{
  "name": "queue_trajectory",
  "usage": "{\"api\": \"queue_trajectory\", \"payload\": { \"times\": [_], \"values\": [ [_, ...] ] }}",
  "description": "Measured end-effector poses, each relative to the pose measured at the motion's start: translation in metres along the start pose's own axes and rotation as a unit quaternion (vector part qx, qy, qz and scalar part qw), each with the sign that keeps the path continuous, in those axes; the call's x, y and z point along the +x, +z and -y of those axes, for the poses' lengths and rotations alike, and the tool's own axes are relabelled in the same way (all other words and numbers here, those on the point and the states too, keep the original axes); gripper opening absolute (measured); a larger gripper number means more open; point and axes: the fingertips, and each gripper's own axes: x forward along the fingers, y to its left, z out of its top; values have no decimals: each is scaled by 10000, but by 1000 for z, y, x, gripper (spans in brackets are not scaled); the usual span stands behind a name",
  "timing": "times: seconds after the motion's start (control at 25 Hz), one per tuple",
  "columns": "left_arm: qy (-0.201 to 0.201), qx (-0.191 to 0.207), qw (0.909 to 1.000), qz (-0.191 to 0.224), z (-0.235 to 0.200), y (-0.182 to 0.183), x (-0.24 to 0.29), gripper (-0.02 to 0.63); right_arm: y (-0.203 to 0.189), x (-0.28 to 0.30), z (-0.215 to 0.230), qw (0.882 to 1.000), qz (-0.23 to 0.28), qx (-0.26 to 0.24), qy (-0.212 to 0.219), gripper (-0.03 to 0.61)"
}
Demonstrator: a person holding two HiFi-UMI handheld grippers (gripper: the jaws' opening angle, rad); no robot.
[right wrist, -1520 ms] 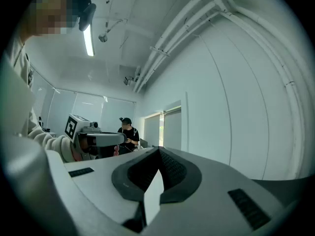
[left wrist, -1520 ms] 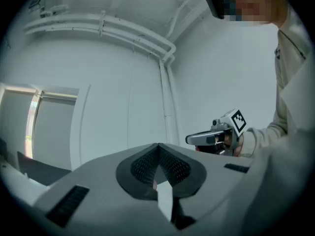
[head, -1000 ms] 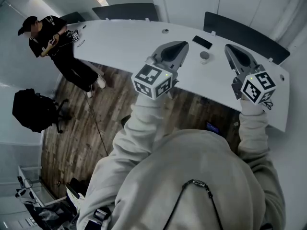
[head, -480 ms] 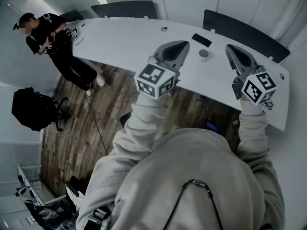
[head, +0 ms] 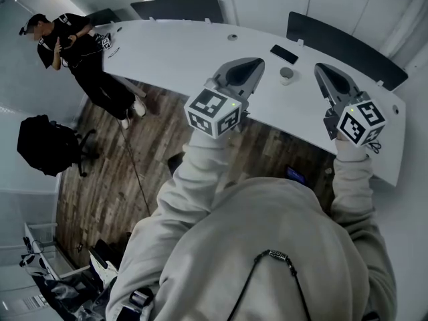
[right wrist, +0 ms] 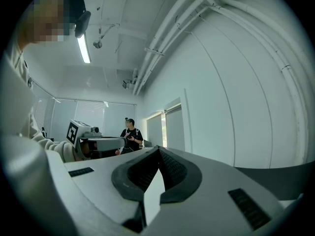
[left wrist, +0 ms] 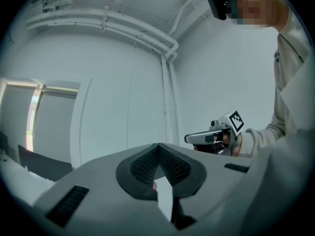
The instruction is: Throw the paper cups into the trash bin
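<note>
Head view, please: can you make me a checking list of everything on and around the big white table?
Surface: long white table.
Job's things: one paper cup standing on the table; no trash bin seen.
Clutter: dark phone and small round thing on the table.
Grippers: left gripper and right gripper over the table's near edge, jaws together, nothing in them.
Cables: thin dark line on the wooden floor, probably a cable.
Surroundings: dark chairs behind the table, person in black at its far-left end, black office chair.
</note>
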Motion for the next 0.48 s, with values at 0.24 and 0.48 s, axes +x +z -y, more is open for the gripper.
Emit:
{"api": "queue_trajectory", "payload": {
  "times": [0.24, 0.48],
  "values": [
    [157, -8, 9999, -70, -7, 0, -4, -2, -3, 3, 6, 9999, -42, 76, 119, 14],
    [218, -201, 9995, -142, -27, -18, -7, -2, -25, 13, 13, 9996, -195, 175, 95, 14]
  ]
}}
